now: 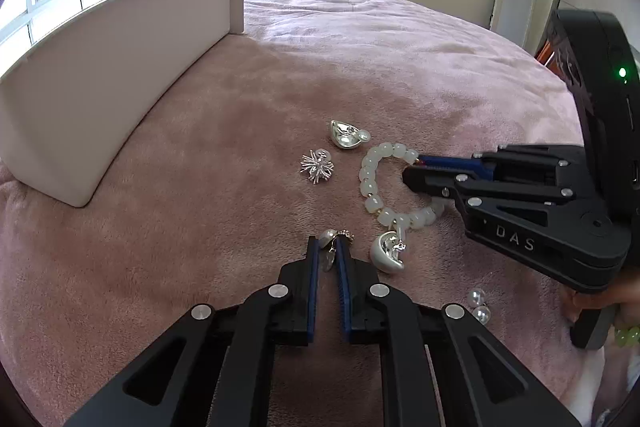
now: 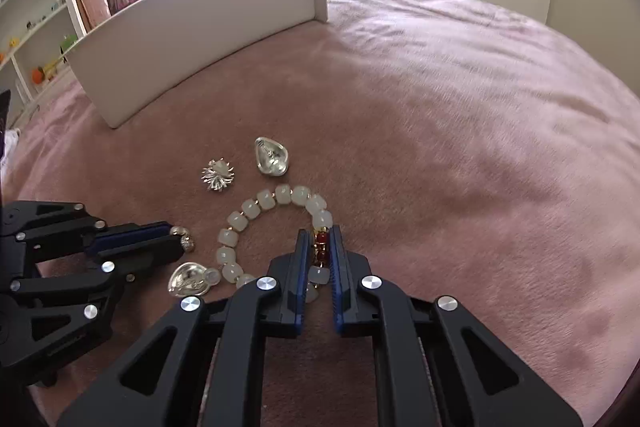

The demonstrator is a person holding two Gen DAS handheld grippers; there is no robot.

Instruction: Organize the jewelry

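Progress: early, nothing visibly stowed | your left hand-held gripper (image 1: 328,247) pinches a small pearl-and-gold drop earring (image 1: 334,237) | your right hand-held gripper (image 2: 319,239) pinches the red-and-gold section of the pale jade bead bracelet (image 2: 260,231) on the pink plush bed (image 2: 440,107) | silver earrings lie beside that bracelet; white open box (image 2: 200,39) beyond it awaits.

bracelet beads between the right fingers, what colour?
Dark red with gold spacers; the rest of the bracelet is milky white. Right wrist view.
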